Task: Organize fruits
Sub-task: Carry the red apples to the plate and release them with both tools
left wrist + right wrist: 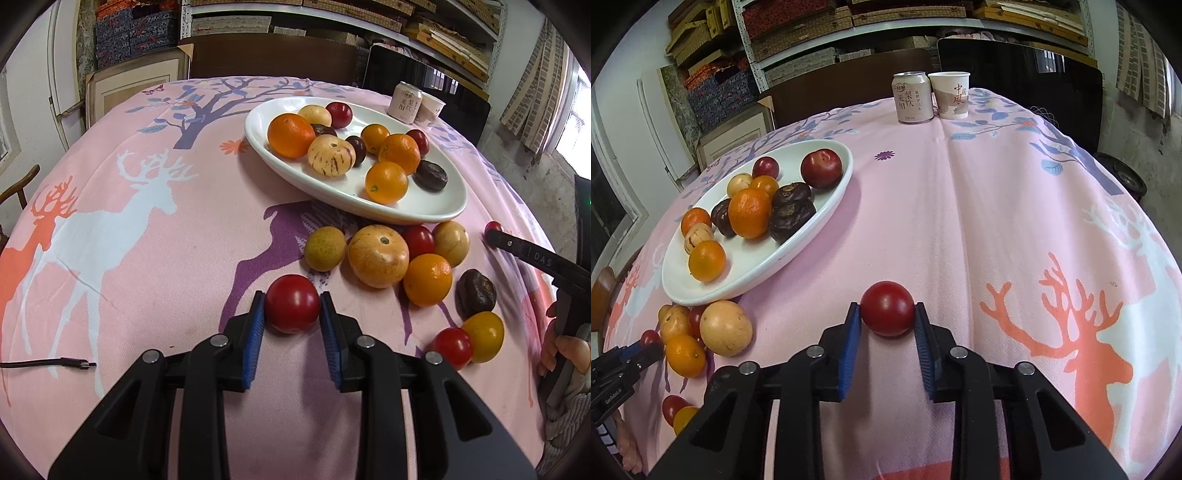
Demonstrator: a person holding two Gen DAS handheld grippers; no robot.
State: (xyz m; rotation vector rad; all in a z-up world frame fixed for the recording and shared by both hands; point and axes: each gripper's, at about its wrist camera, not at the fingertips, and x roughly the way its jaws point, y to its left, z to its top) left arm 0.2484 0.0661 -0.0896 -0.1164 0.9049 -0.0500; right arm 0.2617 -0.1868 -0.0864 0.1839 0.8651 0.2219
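Observation:
A white oval plate [436,212] holds several oranges, plums, striped melons and dark fruits; it also shows in the right wrist view [798,251]. Loose fruits lie in front of it, among them a large yellow fruit [378,256] and an orange [427,280]. My left gripper [292,308] is shut on a red fruit [292,302], low over the cloth. My right gripper [888,317] is shut on another red fruit [888,308], to the right of the plate. In the left wrist view the right gripper's finger [532,254] shows with its red fruit [493,226].
A pink deer-print cloth [997,221] covers the table. A drink can [912,96] and a paper cup [951,94] stand at the far edge. A cable end [75,363] lies at the left. Shelves and chairs stand behind.

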